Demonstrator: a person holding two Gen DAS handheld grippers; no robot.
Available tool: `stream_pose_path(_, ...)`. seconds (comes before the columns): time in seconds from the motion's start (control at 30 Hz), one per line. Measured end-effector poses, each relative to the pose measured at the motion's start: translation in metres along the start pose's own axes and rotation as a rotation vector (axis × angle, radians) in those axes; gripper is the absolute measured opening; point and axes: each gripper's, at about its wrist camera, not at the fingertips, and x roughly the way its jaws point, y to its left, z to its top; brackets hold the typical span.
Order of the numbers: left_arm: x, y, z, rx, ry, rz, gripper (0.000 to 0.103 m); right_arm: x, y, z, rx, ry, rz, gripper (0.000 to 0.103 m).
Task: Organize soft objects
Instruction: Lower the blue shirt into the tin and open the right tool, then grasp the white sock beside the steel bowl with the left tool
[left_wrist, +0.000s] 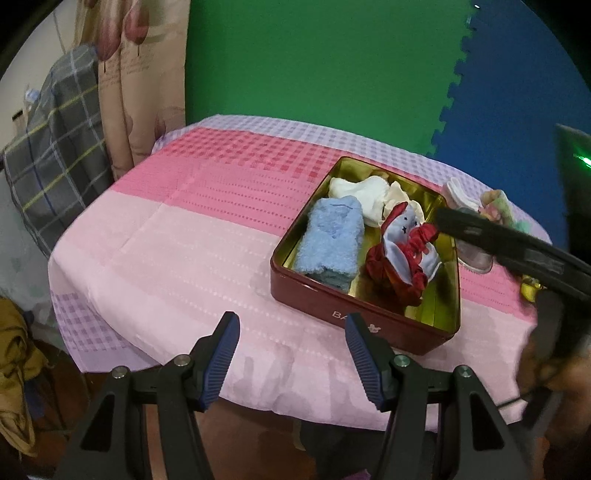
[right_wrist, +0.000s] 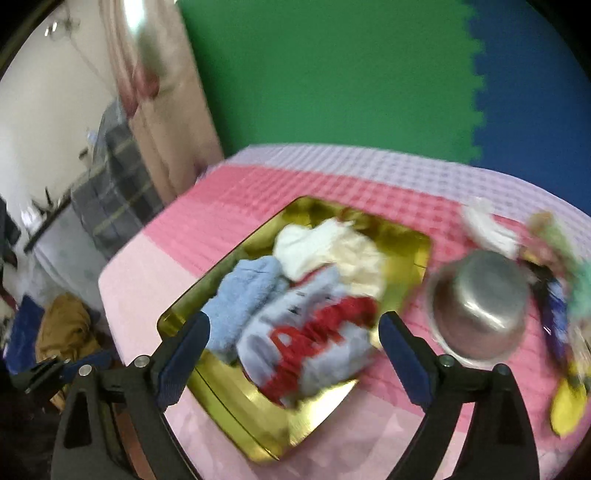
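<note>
A red tin (left_wrist: 317, 295) with a gold inside stands on the pink checked tablecloth. In it lie a fluffy blue cloth (left_wrist: 328, 240), white socks (left_wrist: 369, 195) and a red-frilled pale blue cloth (left_wrist: 402, 254). My left gripper (left_wrist: 291, 332) hangs open and empty over the table's near edge, short of the tin. A finger (left_wrist: 498, 243) of the right gripper reaches over the tin's right rim. In the blurred right wrist view my right gripper (right_wrist: 295, 332) stands wide open just above the red-frilled cloth (right_wrist: 306, 339), its pads clear of the cloth.
An upturned metal bowl (right_wrist: 480, 314) sits right of the tin. Behind it lie a white sock (right_wrist: 487, 229) and pastel soft items (right_wrist: 550, 240), with a yellow thing (right_wrist: 569, 406) nearer. A curtain (left_wrist: 147, 92) and a plaid cloth (left_wrist: 62, 147) hang at the left.
</note>
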Motion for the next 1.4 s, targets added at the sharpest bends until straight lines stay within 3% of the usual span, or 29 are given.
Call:
stream_pose_path(0.07, -0.002, -0.006, -0.001, 0.038, -0.015, -0.001, 0.061, -0.022, -0.020, -0.014, 0.038, -0.033, -0.034, 0.094)
stream_pose_path(0.2, -0.009, -0.024, -0.004, 0.138, -0.027, -0.053, 0.061, -0.069, -0.084, -0.058, 0.119, -0.056, -0.203, 0.094)
stream_pose_path(0.27, -0.013, -0.033, -0.002, 0.151, -0.009, -0.119, 0.061, -0.085, -0.118, -0.075, 0.127, -0.027, -0.318, 0.094)
stream_pose_path(0.3, -0.015, -0.038, 0.002, 0.137, 0.013, -0.184, 0.061, -0.095, -0.141, -0.085, 0.124, -0.004, -0.406, 0.094)
stream_pose_path(0.4, -0.017, -0.057, 0.027, 0.102, 0.078, -0.333, 0.061, -0.112, -0.193, -0.105, 0.122, 0.044, -0.551, 0.094)
stream_pose_path(0.53, -0.009, -0.107, 0.080, 0.074, 0.138, -0.470, 0.063, -0.125, -0.243, -0.122, 0.143, 0.065, -0.650, 0.094)
stream_pose_path(0.6, 0.001, -0.136, 0.107, 0.090, 0.147, -0.485, 0.063, -0.130, -0.265, -0.128, 0.183, 0.057, -0.658, 0.094)
stream_pose_path(0.67, 0.021, -0.168, 0.138, 0.113, 0.143, -0.448, 0.063, -0.133, -0.276, -0.128, 0.213, 0.036, -0.645, 0.094)
stream_pose_path(0.73, 0.054, -0.199, 0.168, 0.115, 0.193, -0.425, 0.063, -0.133, -0.283, -0.126, 0.232, 0.022, -0.619, 0.094)
stream_pose_path(0.9, 0.147, -0.233, 0.211, -0.042, 0.353, -0.388, 0.063, -0.134, -0.284, -0.125, 0.223, 0.001, -0.542, 0.094)
stream_pose_path(1.0, 0.189, -0.235, 0.216, -0.099, 0.422, -0.330, 0.063, -0.135, -0.280, -0.126, 0.214, -0.024, -0.504, 0.094)
stream_pose_path(1.1, 0.222, -0.232, 0.210, -0.186, 0.490, -0.329, 0.063, -0.133, -0.278, -0.126, 0.208, -0.033, -0.481, 0.094)
stream_pose_path(1.4, 0.265, -0.258, 0.209, -0.205, 0.525, -0.375, 0.063, -0.137, -0.277, -0.126, 0.209, -0.060, -0.466, 0.094)
